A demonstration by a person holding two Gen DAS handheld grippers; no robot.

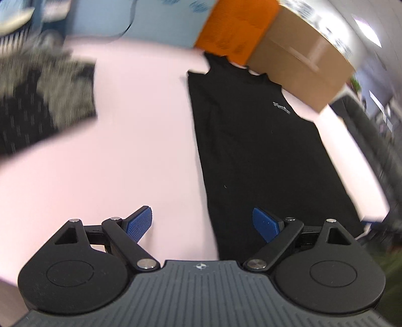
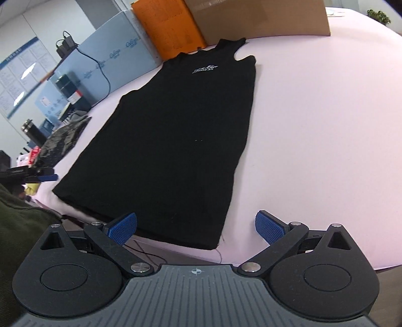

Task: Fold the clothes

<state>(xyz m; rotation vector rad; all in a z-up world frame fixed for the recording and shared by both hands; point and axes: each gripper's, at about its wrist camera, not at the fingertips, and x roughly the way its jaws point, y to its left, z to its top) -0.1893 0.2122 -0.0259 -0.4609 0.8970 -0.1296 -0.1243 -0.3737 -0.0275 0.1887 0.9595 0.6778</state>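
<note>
We count one black tank top (image 2: pixel 176 130) laid flat on one pink bench (image 2: pixel 314 125). Behind the top stand three boxes: one orange (image 2: pixel 168 27), one brown cardboard (image 2: pixel 258 17), one light blue (image 2: pixel 118 60). Left of the top lies one dark patterned garment (image 1: pixel 42 100).

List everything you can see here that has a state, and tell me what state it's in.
black tank top: spread flat on the table, unfolded, logo up
left gripper: open, empty
right gripper: open, empty
dark clothes pile: crumpled, apart from the top
cardboard box: closed
</note>
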